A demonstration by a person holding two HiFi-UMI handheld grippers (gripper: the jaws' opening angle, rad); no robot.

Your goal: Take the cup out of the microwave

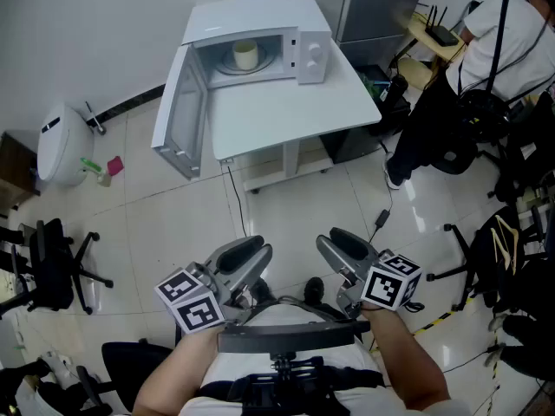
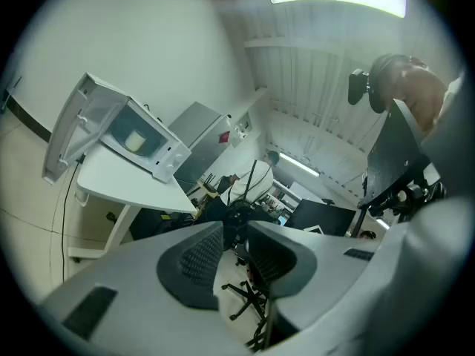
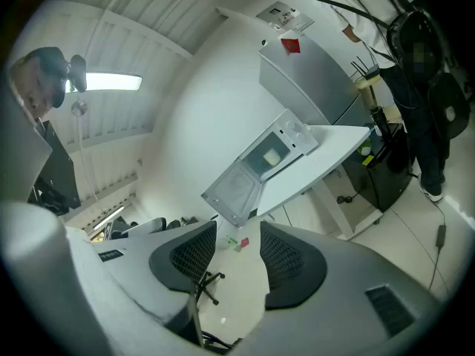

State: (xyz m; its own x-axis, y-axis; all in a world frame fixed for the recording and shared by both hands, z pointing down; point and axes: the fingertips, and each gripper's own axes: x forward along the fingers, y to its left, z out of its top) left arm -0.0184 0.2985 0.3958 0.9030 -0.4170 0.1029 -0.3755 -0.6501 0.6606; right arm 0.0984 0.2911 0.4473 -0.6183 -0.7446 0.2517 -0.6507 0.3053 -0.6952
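Head view: cup (image 1: 245, 55) is sitting upright inside the open microwave (image 1: 308, 55), well ahead; left claw (image 1: 247, 255), lining up straighter, and right claw (image 1: 342, 243) are waiting narrowly parted, empty.

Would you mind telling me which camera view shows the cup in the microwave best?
The head view: the cup stands plainly inside the open microwave. Both gripper views show the cup only as a small, distant pale blob.

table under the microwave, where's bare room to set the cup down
The table is bare in front of the microwave, from the open door across to its right edge. The cup sits inside the microwave. Right of the table, the floor is crowded by a person.
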